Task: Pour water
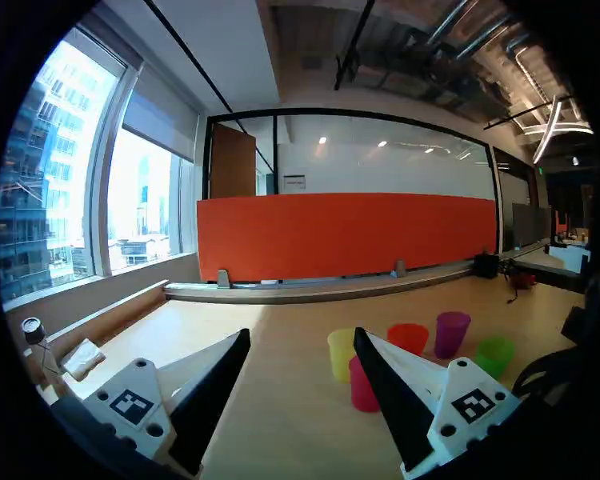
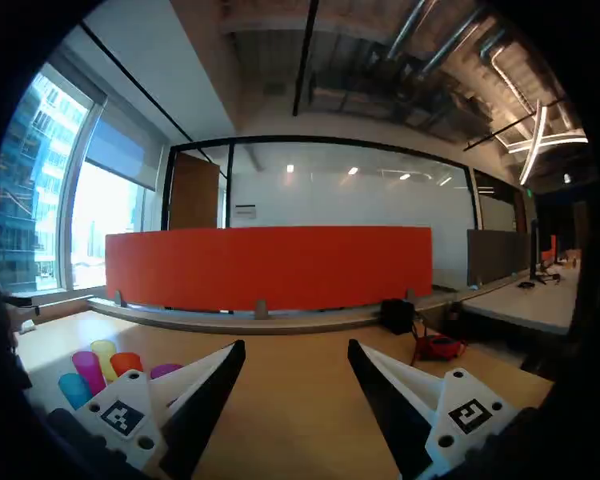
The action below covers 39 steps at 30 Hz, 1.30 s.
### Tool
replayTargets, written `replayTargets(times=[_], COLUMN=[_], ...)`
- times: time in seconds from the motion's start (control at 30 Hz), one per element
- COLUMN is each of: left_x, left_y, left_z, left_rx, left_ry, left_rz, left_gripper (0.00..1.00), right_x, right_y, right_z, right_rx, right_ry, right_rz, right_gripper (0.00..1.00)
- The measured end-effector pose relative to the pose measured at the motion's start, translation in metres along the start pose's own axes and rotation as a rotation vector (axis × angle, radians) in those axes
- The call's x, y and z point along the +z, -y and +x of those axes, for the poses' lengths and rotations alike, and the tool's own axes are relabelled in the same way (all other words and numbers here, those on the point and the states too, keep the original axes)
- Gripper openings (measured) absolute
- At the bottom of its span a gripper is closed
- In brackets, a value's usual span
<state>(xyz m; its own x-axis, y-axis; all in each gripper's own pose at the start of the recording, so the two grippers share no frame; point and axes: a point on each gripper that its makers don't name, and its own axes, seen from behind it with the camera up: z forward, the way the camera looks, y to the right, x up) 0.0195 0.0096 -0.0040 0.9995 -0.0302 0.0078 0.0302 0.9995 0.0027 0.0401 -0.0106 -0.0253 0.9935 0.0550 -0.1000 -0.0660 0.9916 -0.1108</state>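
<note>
Orange partition (image 1: pixel 344 232) backs the wooden desk (image 1: pixel 300 416); coloured cups (image 1: pixel 452 332) cluster near the left claw (image 1: pixel 300 331), spread wide and empty, like the right claw (image 2: pixel 295 342).

- Left gripper (image 1: pixel 300 332) over the wooden table (image 1: pixel 284 416), jaws spread wide.
- Ahead-right, clustered: yellow cup (image 1: pixel 340 350), pink cup (image 1: pixel 362 388), orange cup (image 1: pixel 408 338), purple cup (image 1: pixel 451 332), green cup (image 1: pixel 494 356).

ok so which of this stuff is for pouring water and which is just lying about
For the job:
- yellow cup, pink cup, orange cup, purple cup, green cup, blue cup
- left gripper and right gripper, both open and empty

Lying about:
- orange divider
- black box
- red item with cables
- white object
</note>
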Motion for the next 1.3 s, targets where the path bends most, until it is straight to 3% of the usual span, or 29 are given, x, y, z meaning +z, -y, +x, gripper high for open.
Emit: replayTargets(times=[0.4,0.6,1.3], left_x=[0.003,0.004,0.002], left_y=[-0.003,-0.004,0.015], left_z=[-0.002,-0.014,-0.038], left_rx=[0.012,0.006,-0.021], left_ry=[-0.053,-0.054,-0.049], left_rz=[0.025,0.027,0.039], left_gripper=[0.96,0.96,0.96], right_x=[-0.004,-0.006,-0.008], right_y=[0.001,0.004,0.013], right_z=[0.005,0.005,0.008], right_rx=[-0.021,-0.023,-0.021], right_ry=[-0.003,-0.002,0.008], right_rz=[-0.001,0.005,0.005], right_gripper=[0.99,0.99,0.99])
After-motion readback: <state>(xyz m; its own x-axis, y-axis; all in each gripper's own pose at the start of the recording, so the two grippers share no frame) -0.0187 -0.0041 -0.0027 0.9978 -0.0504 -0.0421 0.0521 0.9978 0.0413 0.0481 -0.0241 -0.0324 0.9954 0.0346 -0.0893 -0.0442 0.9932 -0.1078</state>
